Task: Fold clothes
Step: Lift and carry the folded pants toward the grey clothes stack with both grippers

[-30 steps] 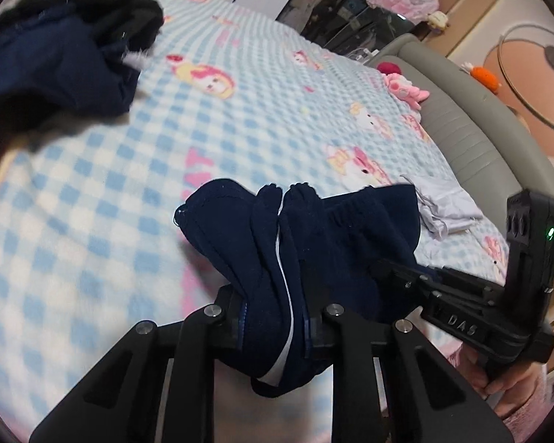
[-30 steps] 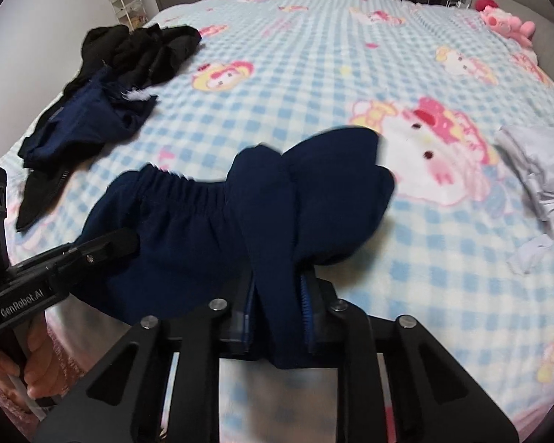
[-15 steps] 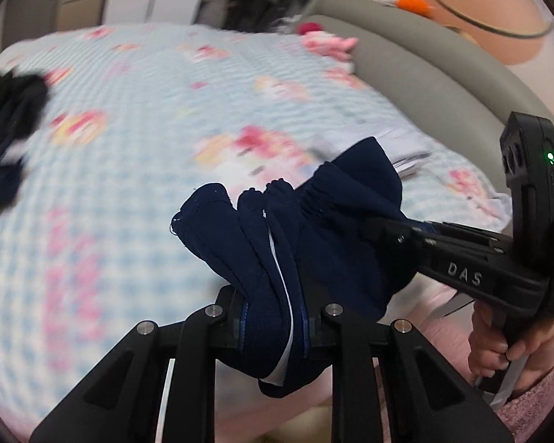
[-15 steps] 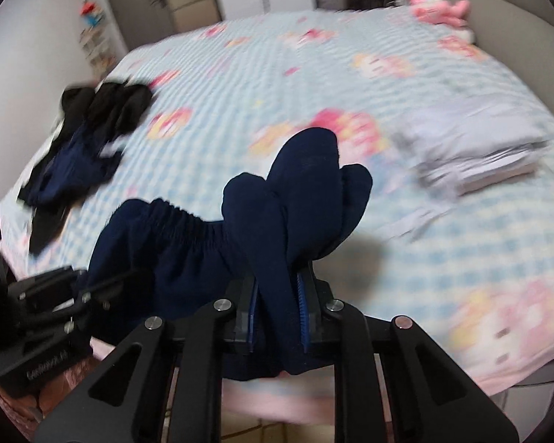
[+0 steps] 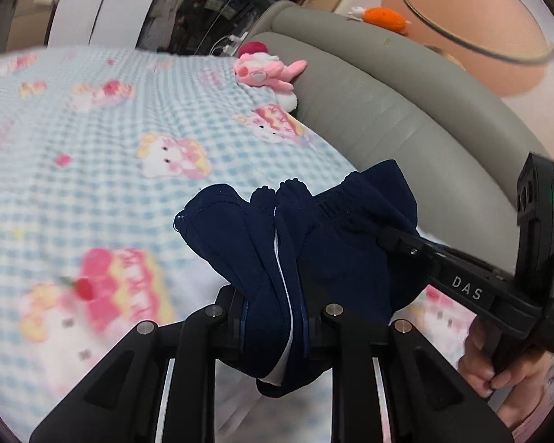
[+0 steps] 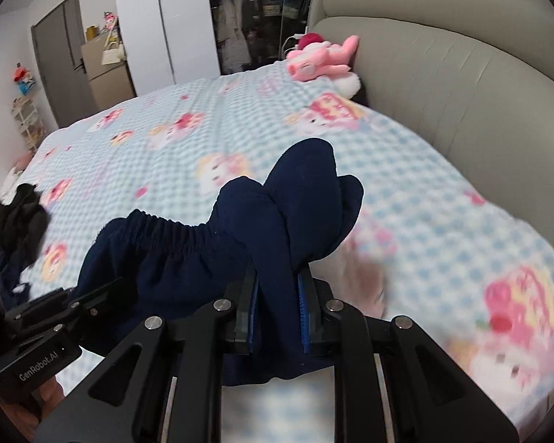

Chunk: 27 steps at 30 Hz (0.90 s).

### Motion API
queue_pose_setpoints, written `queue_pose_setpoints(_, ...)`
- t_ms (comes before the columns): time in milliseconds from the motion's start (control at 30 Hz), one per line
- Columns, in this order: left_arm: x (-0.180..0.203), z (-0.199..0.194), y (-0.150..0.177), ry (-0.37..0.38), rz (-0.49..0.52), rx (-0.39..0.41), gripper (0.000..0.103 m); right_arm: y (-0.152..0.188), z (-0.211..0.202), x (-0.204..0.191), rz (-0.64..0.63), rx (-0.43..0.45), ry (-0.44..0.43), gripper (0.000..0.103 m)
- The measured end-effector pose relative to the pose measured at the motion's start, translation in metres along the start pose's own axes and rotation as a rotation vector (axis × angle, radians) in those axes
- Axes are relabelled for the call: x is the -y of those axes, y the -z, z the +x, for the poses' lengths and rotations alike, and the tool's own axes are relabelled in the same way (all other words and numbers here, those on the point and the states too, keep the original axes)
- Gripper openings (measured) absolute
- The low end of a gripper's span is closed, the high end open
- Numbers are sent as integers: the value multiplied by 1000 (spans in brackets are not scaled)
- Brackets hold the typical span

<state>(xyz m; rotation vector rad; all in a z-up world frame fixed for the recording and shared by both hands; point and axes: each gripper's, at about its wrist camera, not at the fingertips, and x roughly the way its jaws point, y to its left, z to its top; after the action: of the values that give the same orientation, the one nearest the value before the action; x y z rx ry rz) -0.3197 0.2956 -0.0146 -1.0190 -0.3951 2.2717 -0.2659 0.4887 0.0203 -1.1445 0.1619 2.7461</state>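
A navy garment (image 5: 247,243) with an elastic waistband and a thin white stripe hangs bunched between both grippers, lifted above the bed. My left gripper (image 5: 273,317) is shut on one end of it. My right gripper (image 6: 277,295) is shut on a folded wad of the same navy garment (image 6: 299,199); its gathered waistband (image 6: 166,225) stretches leftward to the other gripper (image 6: 44,332). In the left wrist view the right gripper (image 5: 461,284) reaches in from the right, held by a hand (image 5: 487,365).
Below lies a bed (image 5: 92,170) with a blue checked cartoon-print cover. A grey padded headboard (image 6: 461,85) runs along the right, with a pink plush toy (image 6: 325,57) against it. A pile of dark clothes (image 6: 14,217) sits at the far left.
Both grippers swung to the right with the navy garment, toward the headboard. The dark clothes pile slid out to the left edge and the folded pale clothes left view.
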Motion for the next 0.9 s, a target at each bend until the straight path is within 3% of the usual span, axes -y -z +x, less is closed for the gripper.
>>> queue_pose_setpoints(67, -13, 31, 4, 7, -66, -33, 25, 0, 20, 17, 40, -23, -9, 21)
queue_pose_setpoints(167, -50, 77, 22, 9, -249, -205, 47, 7, 48, 45, 117, -69, -33, 40)
queue_pose_setpoints(200, -62, 84, 29, 40, -318, -254, 48, 9, 58, 55, 143, -85, -41, 47)
queue_pose_setpoints(233, -69, 79, 32, 74, -351, -241, 48, 11, 67, 64, 169, -100, -49, 51)
queue_pose_setpoints(333, -63, 41, 25, 70, -264, -91, 48, 9, 44, 72, 199, -17, -90, 52)
queue_pose_setpoints(433, -41, 18, 14, 34, -134, 17, 46, -1, 9, 59, 138, 124, -28, 52)
queue_pose_setpoints(500, -22, 15, 8, -19, -32, 54, 33, -7, 4, 41, 89, 136, -52, 48)
queue_pose_setpoints(567, -12, 32, 9, -25, 21, 2, 32, -7, 16, 18, 22, 87, -55, 38)
queue_pose_setpoints(633, -11, 56, 18, -38, 32, -75, 32, -1, 41, 3, -31, 4, 7, 34)
queue_pose_setpoints(700, -11, 80, 28, -47, 39, -152, 32, 14, 61, 7, -44, -50, 69, 33)
queue_pose_setpoints(800, -27, 102, 45, -35, -38, -239, 33, 37, 78, 16, -47, -77, 93, 36)
queue_pose_setpoints(900, -28, 108, 50, -47, -59, -255, 33, 53, 82, 13, -114, -69, 127, 37)
